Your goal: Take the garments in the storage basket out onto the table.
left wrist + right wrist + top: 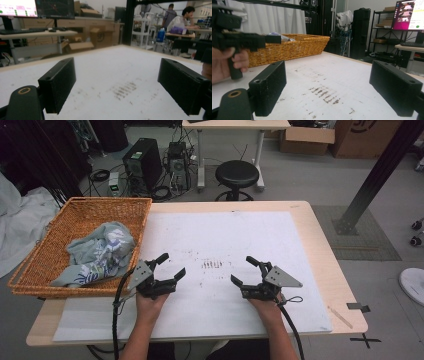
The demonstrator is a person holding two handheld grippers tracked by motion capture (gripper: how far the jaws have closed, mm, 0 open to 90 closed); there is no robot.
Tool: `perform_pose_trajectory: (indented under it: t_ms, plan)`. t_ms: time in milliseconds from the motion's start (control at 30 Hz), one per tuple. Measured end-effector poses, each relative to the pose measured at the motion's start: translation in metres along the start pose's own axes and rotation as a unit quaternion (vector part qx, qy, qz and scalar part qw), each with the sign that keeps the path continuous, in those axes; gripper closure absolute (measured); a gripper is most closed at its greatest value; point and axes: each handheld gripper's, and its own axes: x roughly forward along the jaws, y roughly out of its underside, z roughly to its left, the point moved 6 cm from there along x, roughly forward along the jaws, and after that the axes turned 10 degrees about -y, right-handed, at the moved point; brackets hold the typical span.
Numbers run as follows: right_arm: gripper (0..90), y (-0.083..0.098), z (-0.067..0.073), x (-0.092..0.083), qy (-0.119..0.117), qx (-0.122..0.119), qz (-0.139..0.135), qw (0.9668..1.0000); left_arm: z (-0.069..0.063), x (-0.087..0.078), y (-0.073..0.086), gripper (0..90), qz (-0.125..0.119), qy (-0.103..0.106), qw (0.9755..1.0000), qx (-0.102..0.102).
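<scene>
Both claws hover low over the white table (280,235), jaws spread wide with nothing between them. The left claw (173,265) points toward the table's middle; the wicker basket (35,255) sits just beside it on its outer side, holding a crumpled cloth (100,252). The right claw (246,269) faces the left one, well apart, with dark scuff marks (212,265) on the table between them.

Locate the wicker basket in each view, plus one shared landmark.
High view: wicker basket at the table's left edge, grey cloth inside.
Left gripper view: not in it.
Right gripper view: upper left, behind the left tongs.
Shared landmark: dark scuff marks on the white mat.
</scene>
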Motion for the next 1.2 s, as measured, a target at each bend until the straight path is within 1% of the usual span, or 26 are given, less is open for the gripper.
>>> perform_pose_trajectory:
  t_ms: [33,67,100,133,167,200,233,267,333,400,433,467,500,533,667,767,800,833,867,1000,1033,1067,1100,1133,1167,1200]
  plan:
    - [13.5,0.000,0.000,0.000,0.000,0.001,0.000,1.0000,-0.002,-0.002,-0.015,15.6,-0.005,0.003,1.0000,-0.001]
    - [13.5,0.000,0.000,0.000,0.000,0.001,0.000,1.0000,-0.002,-0.002,-0.015,15.5,-0.005,0.003,1.0000,-0.001]
    - [13.5,0.000,0.000,0.000,0.000,0.001,-0.001,1.0000,-0.004,-0.006,-0.034,15.6,-0.012,0.008,0.9999,0.003]
    - [13.5,0.000,0.000,0.000,0.000,0.001,-0.001,1.0000,-0.004,-0.006,-0.034,15.6,-0.012,0.008,0.9999,0.003]
    - [13.6,0.000,0.000,0.000,0.000,0.001,0.000,1.0000,-0.004,-0.007,-0.040,15.6,-0.015,0.009,0.9998,0.003]
    - [13.5,0.000,0.000,0.000,-0.001,0.001,0.000,1.0000,-0.004,-0.009,-0.048,15.5,-0.018,0.012,0.9998,0.005]
    - [13.5,0.000,0.000,0.000,-0.001,0.001,-0.001,1.0000,-0.001,-0.013,-0.063,15.5,-0.025,0.012,0.9996,0.009]
    - [13.5,0.000,0.000,0.000,-0.001,0.001,-0.001,1.0000,0.002,-0.016,-0.071,15.4,-0.030,0.012,0.9994,0.012]
    - [13.5,0.000,0.000,0.000,-0.001,0.001,-0.001,1.0000,0.003,-0.018,-0.075,15.4,-0.031,0.011,0.9994,0.013]
    - [13.5,0.000,0.000,0.000,0.000,0.001,0.000,1.0000,0.012,-0.024,-0.090,15.4,-0.025,0.012,0.9996,0.008]
    - [13.5,0.000,0.000,0.000,0.000,0.001,0.000,1.0000,0.012,-0.024,-0.090,15.5,-0.025,0.012,0.9996,0.008]
    - [13.5,0.000,0.000,0.000,-0.001,0.001,-0.001,1.0000,0.015,-0.026,-0.095,15.5,-0.022,0.009,0.9997,0.007]
    - [13.5,0.000,0.000,0.000,-0.001,0.001,-0.001,1.0000,0.022,-0.031,-0.103,15.5,-0.023,0.001,0.9997,0.012]
    - [13.5,0.000,0.000,0.000,-0.001,0.001,-0.001,1.0000,0.022,-0.031,-0.103,15.5,-0.023,0.001,0.9997,0.012]
    - [13.5,0.000,0.000,0.000,-0.001,0.001,-0.001,1.0000,0.038,-0.041,-0.114,15.4,-0.018,-0.014,0.9996,0.018]
    - [13.5,0.000,0.000,0.000,-0.001,0.002,-0.001,1.0000,0.056,-0.049,-0.120,15.3,-0.004,-0.030,0.9992,0.024]
    - [13.5,0.000,0.000,0.000,-0.001,0.002,0.000,1.0000,0.056,-0.049,-0.120,15.3,-0.004,-0.030,0.9992,0.024]
    - [13.5,0.000,0.000,0.000,-0.001,0.002,0.000,1.0000,0.065,-0.054,-0.123,15.3,0.004,-0.040,0.9989,0.024]
    - [13.5,0.000,0.000,0.000,0.000,0.003,-0.001,1.0000,0.065,-0.054,-0.123,15.3,0.004,-0.040,0.9989,0.024]
    - [13.5,0.000,0.000,0.000,-0.001,0.003,0.000,1.0000,0.081,-0.062,-0.128,15.3,0.011,-0.056,0.9982,0.020]
    - [13.5,0.000,0.000,0.000,0.000,0.003,0.000,1.0000,0.089,-0.067,-0.131,15.3,0.017,-0.065,0.9975,0.021]
    - [13.5,0.000,0.000,0.000,0.000,0.003,0.000,1.0000,0.089,-0.067,-0.131,15.3,0.017,-0.065,0.9975,0.021]
    - [13.5,0.000,0.000,0.000,0.000,0.002,-0.001,1.0000,0.098,-0.072,-0.133,15.3,0.023,-0.074,0.9968,0.020]
    - [13.5,0.000,0.000,0.000,0.000,0.002,-0.001,1.0000,0.098,-0.072,-0.133,15.3,0.023,-0.074,0.9968,0.020]
    - [13.5,0.000,0.000,0.000,0.000,0.003,-0.001,1.0000,0.105,-0.077,-0.135,15.3,0.029,-0.082,0.9960,0.023]
    - [13.5,0.000,0.000,0.000,0.000,0.003,-0.001,1.0000,0.105,-0.077,-0.135,15.3,0.029,-0.082,0.9960,0.023]
